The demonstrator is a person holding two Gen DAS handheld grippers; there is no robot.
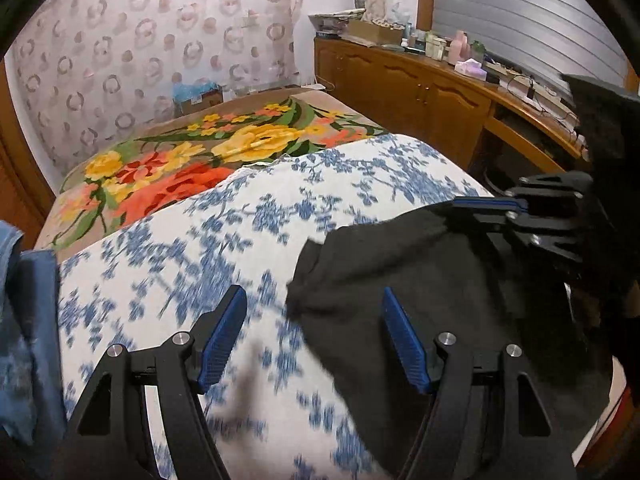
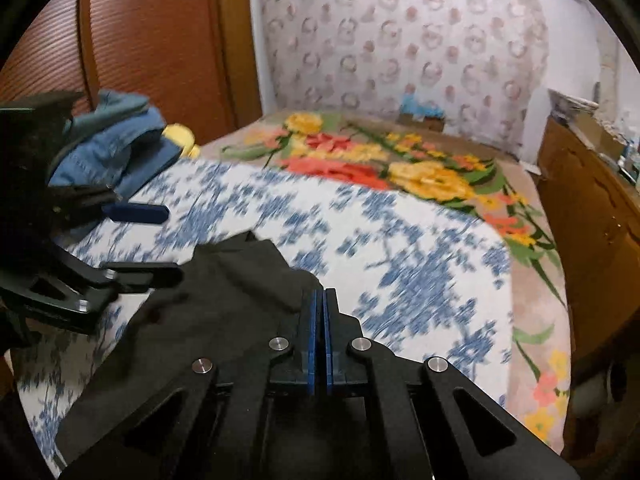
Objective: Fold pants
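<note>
Bedroom, blue-flowered sheet (image 1: pixel 224 216) over floral blanket (image 2: pixel 400 168) | black pants (image 1: pixel 420 280) bunched at near edge | my right gripper (image 2: pixel 320 300) clamped on pants | my left gripper (image 1: pixel 314 308) spread wide, empty | jeans (image 2: pixel 112 140) far left | fold barely started, judged.

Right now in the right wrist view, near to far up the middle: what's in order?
Shut right gripper → black fabric pants → blue-and-white floral sheet → orange-and-yellow flowered blanket → ring-patterned curtain.
</note>
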